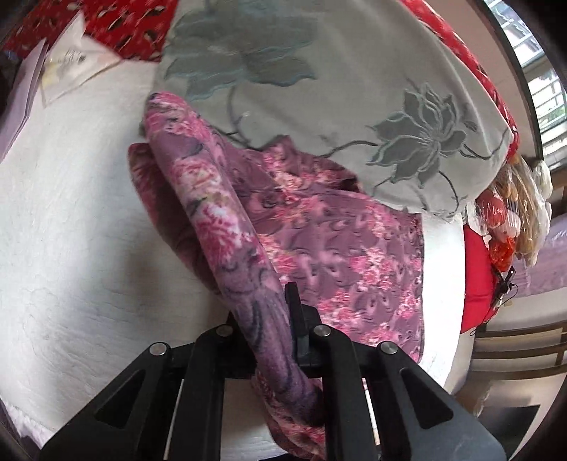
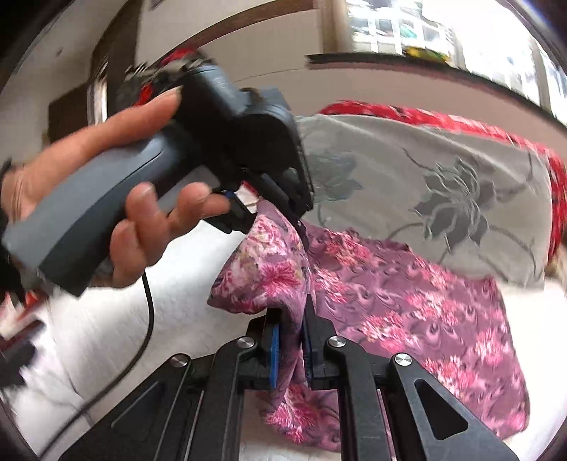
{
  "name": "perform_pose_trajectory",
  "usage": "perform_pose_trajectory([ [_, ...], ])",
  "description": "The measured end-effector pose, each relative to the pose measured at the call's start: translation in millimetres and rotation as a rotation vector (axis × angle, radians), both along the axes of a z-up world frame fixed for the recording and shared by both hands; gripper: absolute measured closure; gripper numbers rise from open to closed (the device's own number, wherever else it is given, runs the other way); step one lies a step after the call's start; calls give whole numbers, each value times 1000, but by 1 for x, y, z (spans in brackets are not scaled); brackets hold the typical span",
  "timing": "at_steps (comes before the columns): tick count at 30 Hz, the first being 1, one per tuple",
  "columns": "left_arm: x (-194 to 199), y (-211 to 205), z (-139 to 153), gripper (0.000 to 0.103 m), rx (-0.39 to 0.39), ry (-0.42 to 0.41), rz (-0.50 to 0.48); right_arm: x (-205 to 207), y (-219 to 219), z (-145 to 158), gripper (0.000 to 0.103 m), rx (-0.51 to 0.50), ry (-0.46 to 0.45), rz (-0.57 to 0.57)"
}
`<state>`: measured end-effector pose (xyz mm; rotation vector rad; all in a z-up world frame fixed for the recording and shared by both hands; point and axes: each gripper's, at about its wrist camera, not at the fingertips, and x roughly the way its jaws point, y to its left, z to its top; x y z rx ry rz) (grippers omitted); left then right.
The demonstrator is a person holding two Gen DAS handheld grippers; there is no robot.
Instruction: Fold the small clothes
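A pink and purple floral garment lies partly on the white bed cover, with one edge lifted. My left gripper is shut on a bunched fold of that garment, which runs up between its black fingers. In the right wrist view my right gripper is shut on another part of the floral garment, the cloth pinched between its blue pads. The left gripper, held by a hand, hangs above and to the left, also gripping the cloth's raised edge.
A grey blanket with dark flower patterns lies folded behind the garment. Red patterned fabric sits at the far edge. Plastic-wrapped papers lie at the left. A bagged doll and windows are at the right.
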<state>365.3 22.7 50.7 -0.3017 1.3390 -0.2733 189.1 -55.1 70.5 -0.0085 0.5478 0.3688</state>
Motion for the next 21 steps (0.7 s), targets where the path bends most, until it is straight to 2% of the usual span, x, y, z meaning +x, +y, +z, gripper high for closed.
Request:
perform_pose_trajectory([
  [5, -2, -30, 11, 93, 35, -27, -18, -2, -39, 4, 93, 136, 54, -43],
  [11, -3, -69, 19, 93, 69, -48, -49, -2, -81, 3, 93, 250, 85, -93],
  [21, -4, -142, 19, 93, 75, -48, -126, -8, -148, -12, 93, 420, 132, -180],
])
